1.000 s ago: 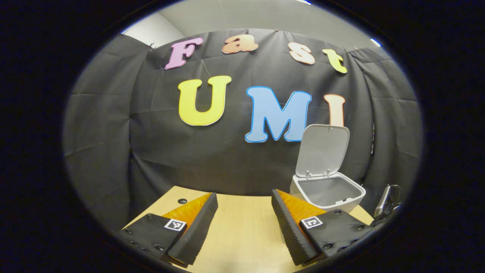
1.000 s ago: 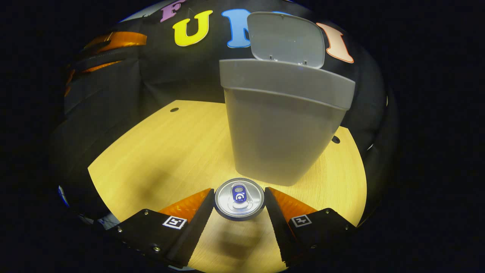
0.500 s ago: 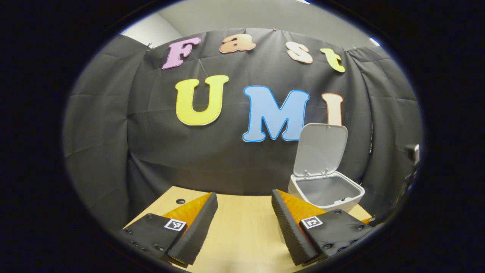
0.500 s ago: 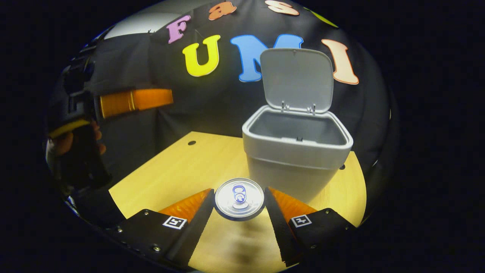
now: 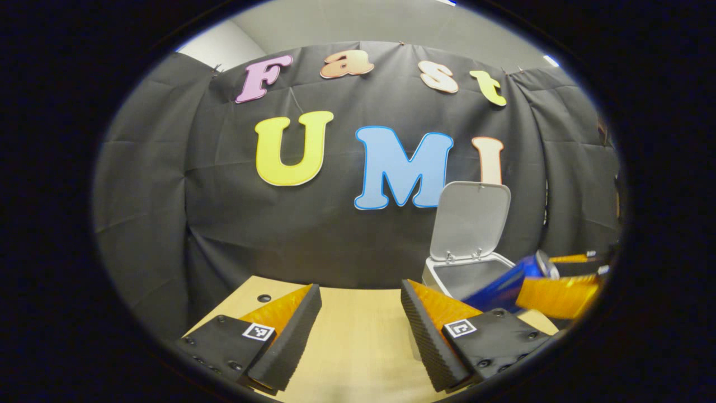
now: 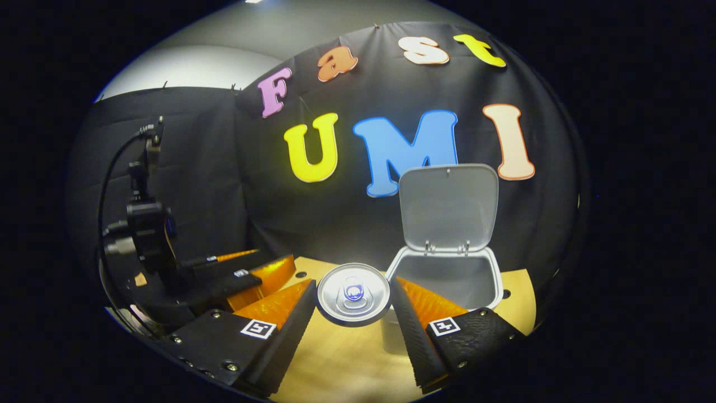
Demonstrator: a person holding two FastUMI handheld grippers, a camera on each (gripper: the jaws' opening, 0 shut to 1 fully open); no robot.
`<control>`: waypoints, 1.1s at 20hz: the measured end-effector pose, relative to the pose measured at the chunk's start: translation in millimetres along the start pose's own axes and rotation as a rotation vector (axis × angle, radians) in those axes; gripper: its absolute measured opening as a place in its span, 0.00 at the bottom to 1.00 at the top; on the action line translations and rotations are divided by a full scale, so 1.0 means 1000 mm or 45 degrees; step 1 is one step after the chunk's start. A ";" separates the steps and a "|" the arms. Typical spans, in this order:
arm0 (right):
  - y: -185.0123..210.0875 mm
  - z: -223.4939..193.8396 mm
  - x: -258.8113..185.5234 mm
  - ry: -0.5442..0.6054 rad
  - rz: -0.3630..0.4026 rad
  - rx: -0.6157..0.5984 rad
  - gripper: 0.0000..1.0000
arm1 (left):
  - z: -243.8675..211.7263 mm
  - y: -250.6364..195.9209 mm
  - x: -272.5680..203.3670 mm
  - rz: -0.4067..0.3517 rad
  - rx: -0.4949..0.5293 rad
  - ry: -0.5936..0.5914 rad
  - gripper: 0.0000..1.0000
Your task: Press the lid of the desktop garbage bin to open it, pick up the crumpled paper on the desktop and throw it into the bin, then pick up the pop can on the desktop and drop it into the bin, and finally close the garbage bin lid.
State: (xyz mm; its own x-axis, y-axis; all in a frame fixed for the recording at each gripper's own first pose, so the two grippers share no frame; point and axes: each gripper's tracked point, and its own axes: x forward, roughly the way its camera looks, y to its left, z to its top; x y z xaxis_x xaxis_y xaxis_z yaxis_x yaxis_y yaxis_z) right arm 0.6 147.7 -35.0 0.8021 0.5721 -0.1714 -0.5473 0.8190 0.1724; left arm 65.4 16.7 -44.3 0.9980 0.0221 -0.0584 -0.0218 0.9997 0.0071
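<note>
The grey garbage bin (image 6: 447, 280) stands on the wooden desk with its lid (image 6: 449, 206) upright and open. My right gripper (image 6: 353, 296) is shut on the pop can (image 6: 353, 294), whose silver top faces the camera, held in the air just in front of the bin's mouth. In the left gripper view the blue pop can (image 5: 503, 285) hangs tilted over the bin (image 5: 464, 274), with the lid (image 5: 472, 218) standing up behind it and the right gripper (image 5: 559, 294) holding it from the right. My left gripper (image 5: 361, 327) is open above the desk, with nothing between its fingers.
The wooden desk (image 5: 358, 347) runs to the black cloth wall, with a small round hole (image 5: 264, 298) near its far left corner. In the right gripper view the left gripper (image 6: 235, 277) and its cable sit at the left.
My right gripper has risen with the pop can and come over the bin's front edge. The can has entered the left gripper view at the right. The left gripper has hardly moved.
</note>
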 end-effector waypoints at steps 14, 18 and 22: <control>-0.092 0.032 0.021 -0.060 -0.322 -0.177 0.84 | -0.002 0.003 0.005 0.014 0.016 0.007 0.96; -0.109 0.022 0.025 -0.019 -0.371 -0.148 0.85 | -0.003 0.004 0.009 0.022 0.019 0.010 0.96; -0.117 0.013 0.027 0.010 -0.384 -0.122 0.85 | -0.005 0.004 0.012 0.028 0.021 0.014 0.96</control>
State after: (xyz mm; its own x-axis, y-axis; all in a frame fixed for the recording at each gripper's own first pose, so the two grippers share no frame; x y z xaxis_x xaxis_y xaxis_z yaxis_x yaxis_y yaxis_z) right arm 89.2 66.9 -47.6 0.9300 0.3027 -0.2084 -0.3052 0.9520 0.0209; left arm 76.8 20.5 -50.1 0.9966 0.0439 -0.0694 -0.0422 0.9988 0.0253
